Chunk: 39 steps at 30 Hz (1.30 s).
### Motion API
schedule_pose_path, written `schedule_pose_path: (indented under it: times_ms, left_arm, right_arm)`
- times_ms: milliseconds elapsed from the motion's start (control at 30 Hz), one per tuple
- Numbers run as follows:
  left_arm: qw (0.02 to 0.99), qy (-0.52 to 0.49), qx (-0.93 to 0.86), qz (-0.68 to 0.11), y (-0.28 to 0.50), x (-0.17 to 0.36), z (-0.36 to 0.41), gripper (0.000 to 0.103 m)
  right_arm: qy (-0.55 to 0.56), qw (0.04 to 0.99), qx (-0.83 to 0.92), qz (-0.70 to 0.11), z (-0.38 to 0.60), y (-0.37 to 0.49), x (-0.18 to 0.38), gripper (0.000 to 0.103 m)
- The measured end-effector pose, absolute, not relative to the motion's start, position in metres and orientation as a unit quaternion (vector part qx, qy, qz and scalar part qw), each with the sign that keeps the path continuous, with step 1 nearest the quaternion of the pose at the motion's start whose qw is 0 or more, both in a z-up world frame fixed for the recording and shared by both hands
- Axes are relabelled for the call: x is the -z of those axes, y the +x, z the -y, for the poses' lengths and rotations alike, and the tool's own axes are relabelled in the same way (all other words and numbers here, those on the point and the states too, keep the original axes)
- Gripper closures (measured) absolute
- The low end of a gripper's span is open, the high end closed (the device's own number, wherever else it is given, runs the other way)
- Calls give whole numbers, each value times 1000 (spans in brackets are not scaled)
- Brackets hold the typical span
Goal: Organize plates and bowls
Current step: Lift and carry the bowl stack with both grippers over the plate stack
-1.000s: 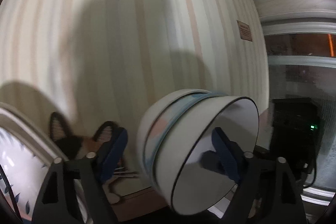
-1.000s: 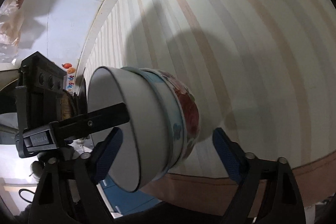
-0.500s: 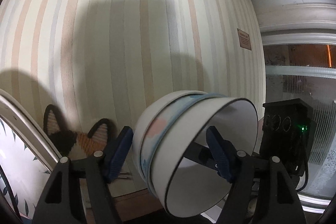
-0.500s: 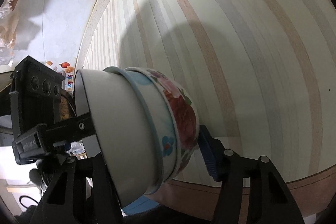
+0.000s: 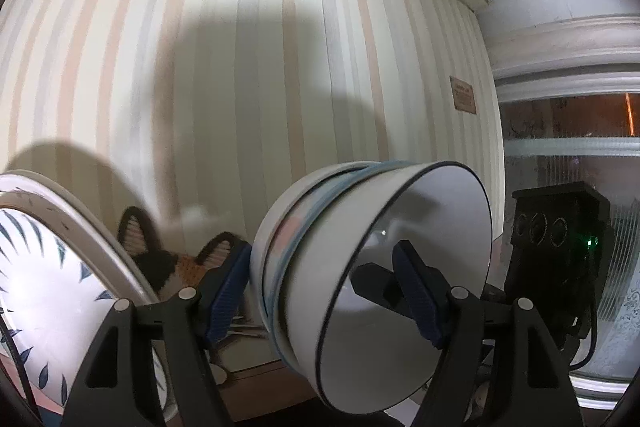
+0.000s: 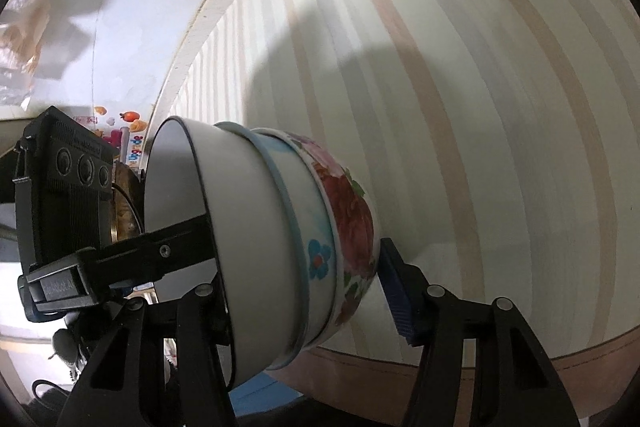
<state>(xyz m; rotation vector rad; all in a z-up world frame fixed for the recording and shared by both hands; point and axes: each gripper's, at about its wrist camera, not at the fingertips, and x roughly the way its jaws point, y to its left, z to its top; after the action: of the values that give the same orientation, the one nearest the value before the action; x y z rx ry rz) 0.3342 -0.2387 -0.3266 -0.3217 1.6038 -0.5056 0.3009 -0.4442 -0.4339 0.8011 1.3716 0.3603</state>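
Note:
A stack of three nested bowls [image 5: 360,267] lies tipped on its side in the air in front of a striped wall. The inner bowl is white with a dark rim [image 6: 240,227], the middle one has a blue rim, and the outer one is floral [image 6: 352,219]. My left gripper [image 5: 322,279] is shut on the stack, one finger inside the white bowl and the other against the outer base. My right gripper [image 6: 304,291] grips the same stack from the other side. Its blue pad [image 6: 396,291] presses the floral base; its other finger is hidden in the bowl's mouth.
A large plate with blue leaf marks [image 5: 40,287] stands at the left edge. Behind it is a calico cat-shaped object [image 5: 160,259]. The right gripper's black body [image 5: 560,247] shows beside a window. The left gripper's body [image 6: 64,195] is in the right wrist view. A brown skirting [image 6: 520,363] runs along the wall.
The right gripper's jaws have closed from wide apart onto the stack. Both hands have shifted a little with the bowls, and more of the leaf plate shows at the left.

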Motion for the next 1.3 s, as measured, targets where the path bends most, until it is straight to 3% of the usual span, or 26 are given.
schedule_pose_path:
  times_ms: [700, 1300]
  left_arm:
    - [696, -207, 138, -674, 315, 287, 138, 32]
    - [698, -274, 39, -660, 276, 309, 45, 32]
  right_arm:
    - [280, 683, -254, -625, 352, 327, 377, 43]
    - [216, 631, -336, -665, 229, 332, 398, 43]
